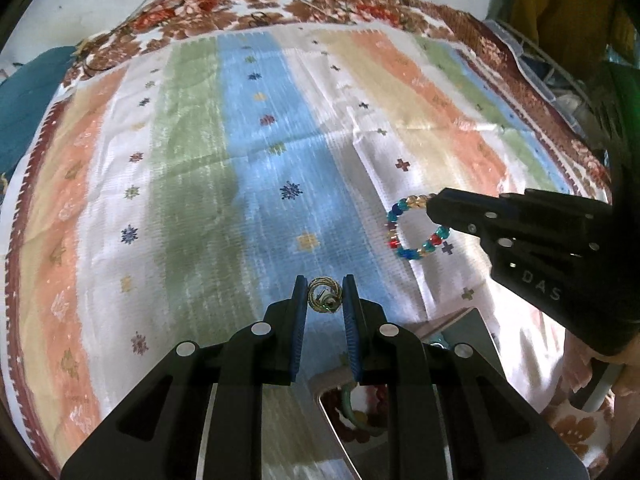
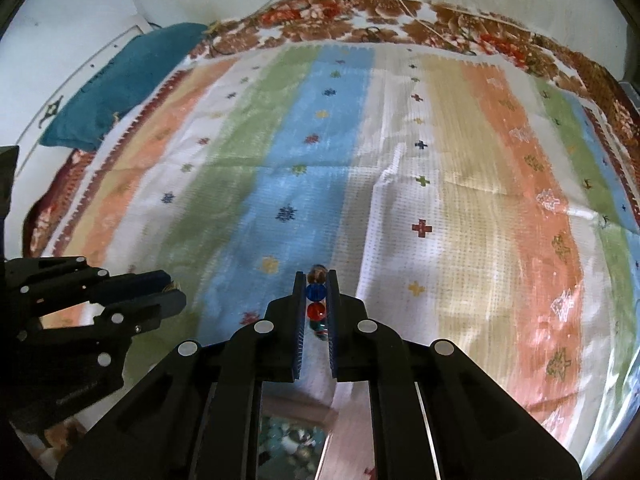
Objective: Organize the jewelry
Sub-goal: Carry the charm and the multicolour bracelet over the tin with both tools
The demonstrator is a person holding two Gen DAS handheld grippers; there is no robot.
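My left gripper [image 1: 325,300] is shut on a gold wire earring [image 1: 325,299] with a small green stone, held above the striped cloth [image 1: 256,184]. My right gripper [image 2: 316,300] is shut on a multicoloured bead bracelet [image 2: 315,302]; blue and red beads show between its pads. In the left wrist view the right gripper [image 1: 434,212] enters from the right with the bracelet's loop [image 1: 404,240] hanging off its tip. In the right wrist view the left gripper [image 2: 170,288] comes in from the left with a bit of gold at its tip.
A jewelry box [image 1: 332,412] with a green bangle inside sits below the left gripper, near the bed's front. A teal pillow [image 2: 120,80] lies at the far left. A brown floral sheet [image 2: 400,20] borders the cloth. Clutter stands at the right [image 1: 560,80].
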